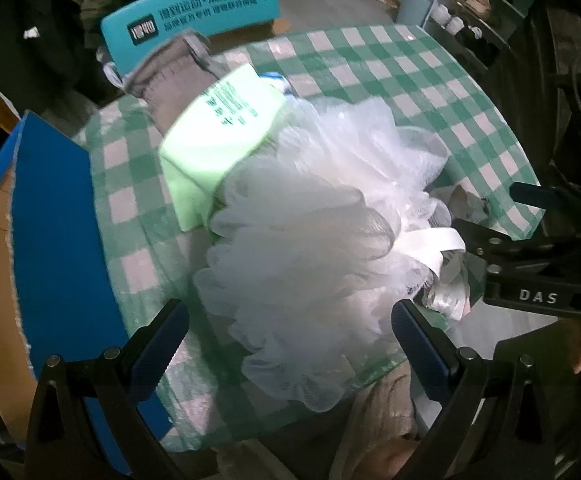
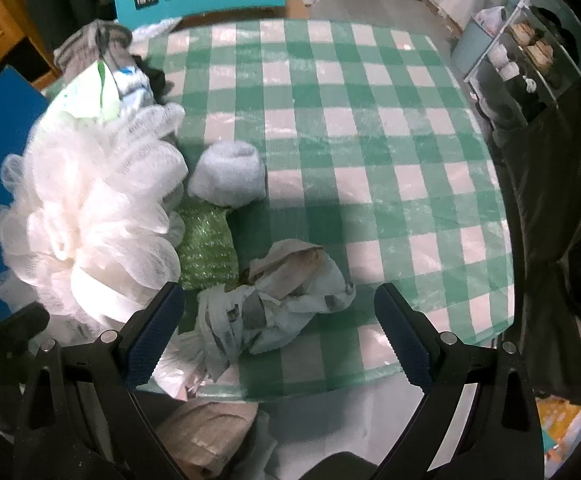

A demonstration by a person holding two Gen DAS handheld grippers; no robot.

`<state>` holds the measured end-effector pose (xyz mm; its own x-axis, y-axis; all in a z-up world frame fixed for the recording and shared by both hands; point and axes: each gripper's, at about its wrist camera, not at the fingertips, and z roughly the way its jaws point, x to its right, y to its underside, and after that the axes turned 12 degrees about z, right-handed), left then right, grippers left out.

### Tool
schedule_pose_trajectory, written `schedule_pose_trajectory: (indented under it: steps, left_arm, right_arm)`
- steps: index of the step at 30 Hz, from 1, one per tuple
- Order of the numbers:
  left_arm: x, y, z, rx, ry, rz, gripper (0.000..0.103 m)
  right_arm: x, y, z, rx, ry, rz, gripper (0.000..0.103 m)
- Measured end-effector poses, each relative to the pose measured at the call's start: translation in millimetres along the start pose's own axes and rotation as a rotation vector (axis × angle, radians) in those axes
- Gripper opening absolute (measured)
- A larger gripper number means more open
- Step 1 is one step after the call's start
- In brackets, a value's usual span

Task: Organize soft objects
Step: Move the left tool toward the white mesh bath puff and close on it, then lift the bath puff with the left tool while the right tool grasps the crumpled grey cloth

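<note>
- One blue-sided cardboard box (image 1: 50, 240) stands at the left edge of the surface (image 2: 370, 140); its contents cannot be seen
- One white mesh bath pouf (image 1: 310, 248) lies on the checked surface, beside one pale green packet (image 1: 214, 136) and one grey cloth (image 1: 170, 84)
- Only the right wrist view shows one rolled white sock (image 2: 228, 174), one green scrubber (image 2: 206, 248) and one crumpled white bag (image 2: 278, 304)
- Left hand-held gripper (image 1: 290, 336): jaws apart, the pouf between them
- Right hand-held gripper (image 2: 280, 328): jaws apart around the bag, not clamped
</note>
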<state>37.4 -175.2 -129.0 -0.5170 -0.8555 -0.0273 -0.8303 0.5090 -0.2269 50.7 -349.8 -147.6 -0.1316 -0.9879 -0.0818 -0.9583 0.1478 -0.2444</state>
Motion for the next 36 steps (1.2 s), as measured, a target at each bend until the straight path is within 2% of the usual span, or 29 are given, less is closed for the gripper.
schedule_pose_trajectory:
  steps: [14, 19, 21, 22, 24, 28, 32, 36]
  left_arm:
    - [22, -15, 37, -0.073, -0.014, 0.047, 0.102]
    - [25, -26, 46, -0.08, -0.016, 0.041, 0.102]
    - [26, -32, 50, -0.083, -0.018, 0.042, 0.102]
    - [27, -34, 52, -0.084, -0.019, 0.042, 0.102]
    - [29, -39, 58, -0.087, -0.019, 0.042, 0.102]
    - [27, -44, 67, -0.072, 0.003, 0.025, 0.101]
    - [23, -43, 66, -0.04, 0.047, -0.017, 0.081]
    - [22, -43, 61, -0.015, 0.071, -0.032, 0.065]
  right_arm:
    - [1, 4, 43, -0.102, 0.015, -0.013, 0.093]
    - [8, 4, 49, -0.111, -0.024, -0.025, 0.075]
    - [10, 5, 50, -0.118, -0.05, -0.029, 0.061]
    - [11, 6, 50, -0.121, -0.06, -0.03, 0.058]
    - [17, 5, 48, -0.121, -0.069, -0.032, 0.043]
    - [26, -1, 44, -0.105, -0.037, -0.03, 0.036]
    - [36, -1, 39, -0.072, -0.021, -0.009, 0.036]
    - [47, -3, 28, -0.038, -0.024, 0.015, 0.036]
